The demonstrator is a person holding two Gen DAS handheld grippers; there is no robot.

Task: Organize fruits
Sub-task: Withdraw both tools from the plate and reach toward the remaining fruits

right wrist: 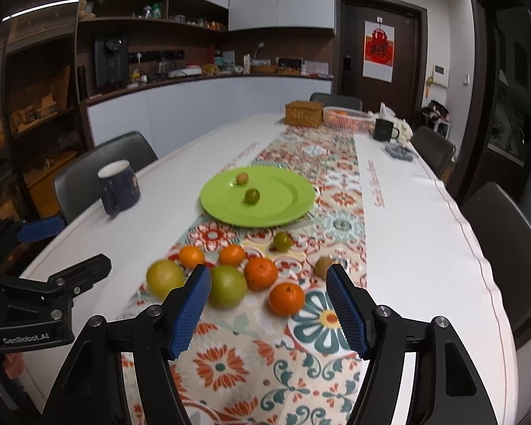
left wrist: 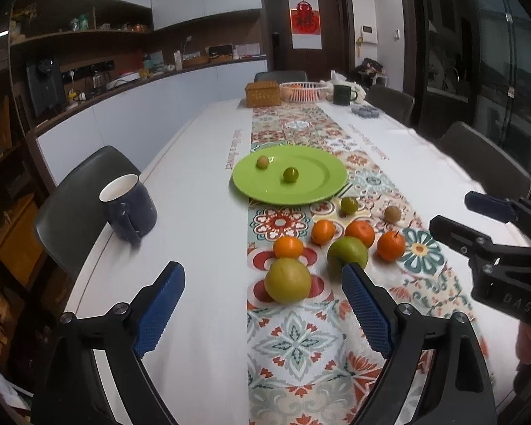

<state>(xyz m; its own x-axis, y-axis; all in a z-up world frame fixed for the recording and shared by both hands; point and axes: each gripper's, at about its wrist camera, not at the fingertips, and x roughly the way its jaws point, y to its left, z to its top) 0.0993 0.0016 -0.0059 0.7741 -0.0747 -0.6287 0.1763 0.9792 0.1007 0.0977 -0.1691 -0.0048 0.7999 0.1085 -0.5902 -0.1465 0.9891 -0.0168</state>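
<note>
While both sets of fingers gape wide & empty, right gripper [right wrist: 267,299] sits nearer fruit cluster: orange [right wrist: 286,298] dead ahead on table [right wrist: 407,233], short of green plate [right wrist: 286,212]; left gripper [left wrist: 263,302] offset.

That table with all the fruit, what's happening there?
A person is sorting fruit with two handheld grippers. Both the left gripper and right gripper hover open and empty. Two small fruits sit on the green plate; oranges and larger green fruits wait on the runner.

The left tongs [right wrist: 67,244] body reads "GenRobot.AI"; the right tongs [left wrist: 478,219] "DAS".
</note>
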